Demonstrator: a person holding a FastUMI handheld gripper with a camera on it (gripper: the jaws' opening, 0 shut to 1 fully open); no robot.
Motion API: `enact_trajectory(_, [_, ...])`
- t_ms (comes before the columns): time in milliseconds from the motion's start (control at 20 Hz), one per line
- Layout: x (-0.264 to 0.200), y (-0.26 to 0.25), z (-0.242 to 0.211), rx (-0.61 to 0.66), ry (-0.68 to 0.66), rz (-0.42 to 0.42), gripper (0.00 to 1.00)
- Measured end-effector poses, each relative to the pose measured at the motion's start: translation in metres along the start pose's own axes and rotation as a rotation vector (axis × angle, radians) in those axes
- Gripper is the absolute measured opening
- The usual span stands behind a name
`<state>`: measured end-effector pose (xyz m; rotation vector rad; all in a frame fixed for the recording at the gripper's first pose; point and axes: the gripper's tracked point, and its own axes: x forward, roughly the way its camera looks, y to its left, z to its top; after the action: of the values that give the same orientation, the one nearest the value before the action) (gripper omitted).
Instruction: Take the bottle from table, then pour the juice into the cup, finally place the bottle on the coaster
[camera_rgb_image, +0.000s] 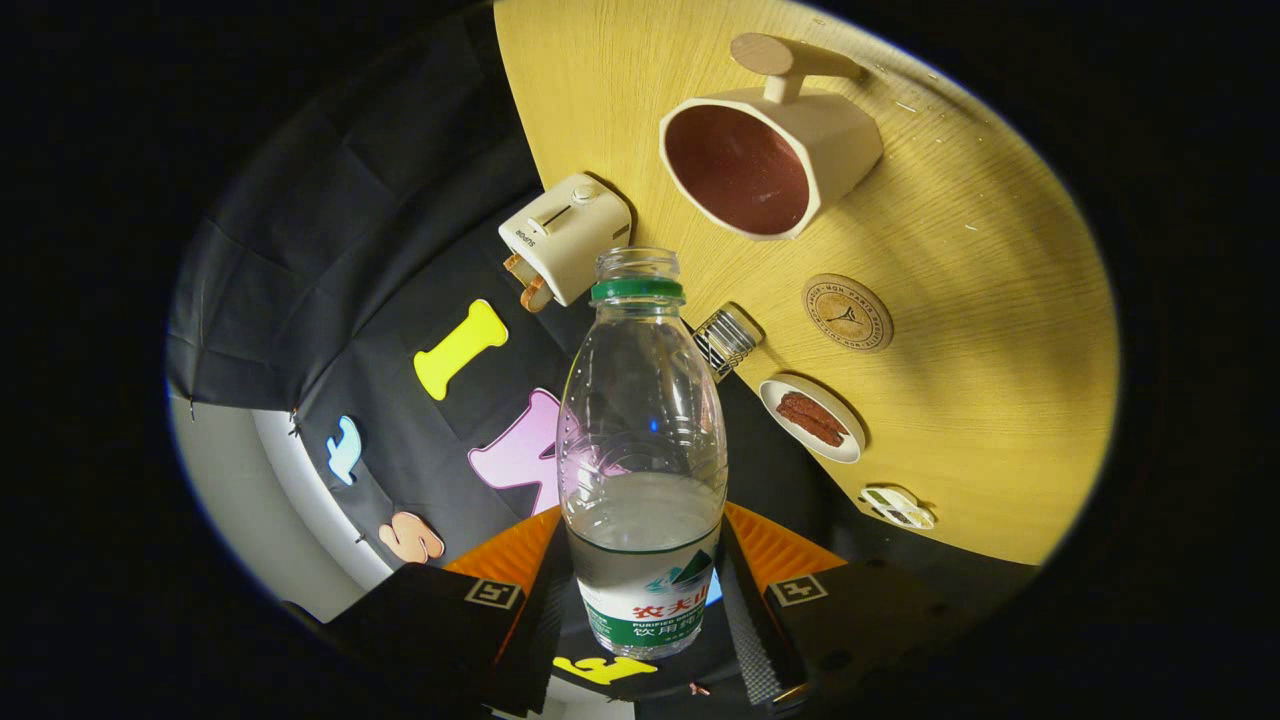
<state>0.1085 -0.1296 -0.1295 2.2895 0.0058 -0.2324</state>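
A clear plastic bottle (642, 440) with a green neck ring and no cap stands between my fingers, and my gripper (640, 610) is shut on its labelled lower part. The bottle is lifted and the whole view is rolled, so the wooden table (1000, 420) slants across beyond it. Liquid fills roughly the lower third. The cream cup (770, 160) with a dark red inside and a side handle lies beyond the bottle's mouth, its opening facing me. A round cork coaster (847, 312) sits on the table between the cup and a small dish.
A cream toaster (565, 238) sits at the table edge beside the bottle's neck. A small striped jar (727, 340) is close to the bottle's shoulder. A white dish with brown food (812, 418) and a small white object (897, 507) lie further along the table.
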Motion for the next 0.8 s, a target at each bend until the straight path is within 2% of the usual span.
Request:
enact_trajectory(350, [0.002, -0.007, 0.008, -0.087, -0.020, 0.001, 0.75])
enact_trajectory(550, [0.001, -0.012, 0.008, -0.228, -0.023, 0.023, 0.74])
enact_trajectory(800, [-0.006, -0.018, -0.002, -0.466, -0.016, 0.062, 0.74])
